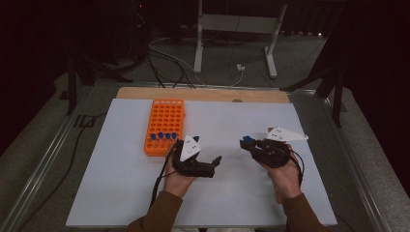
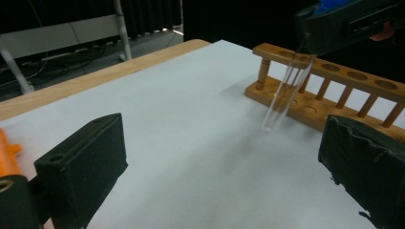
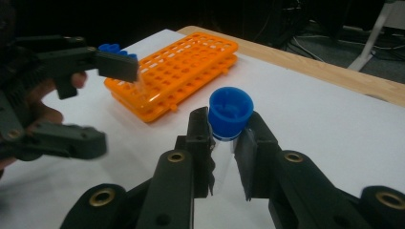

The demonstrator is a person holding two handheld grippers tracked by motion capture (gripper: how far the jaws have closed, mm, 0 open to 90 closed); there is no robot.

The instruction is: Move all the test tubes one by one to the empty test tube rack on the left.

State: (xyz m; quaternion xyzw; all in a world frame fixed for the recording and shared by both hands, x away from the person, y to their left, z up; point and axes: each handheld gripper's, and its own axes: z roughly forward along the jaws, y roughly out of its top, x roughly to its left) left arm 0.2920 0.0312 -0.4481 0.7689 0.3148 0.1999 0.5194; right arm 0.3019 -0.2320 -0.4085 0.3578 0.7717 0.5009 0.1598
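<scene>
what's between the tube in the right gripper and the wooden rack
Nothing visible. In the left gripper view the clear tube hangs tilted from the right gripper in front of the wooden rack, whose visible holes look empty.

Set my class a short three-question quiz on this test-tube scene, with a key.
1. True or false: the right tool is shut on a blue-capped tube.
2. What colour is the rack on the white table?
3. The left tool is: A open with nothing between its jaws, B shut on a cap, C inside the rack.

Key: 1 true; 2 orange; 3 A.
</scene>
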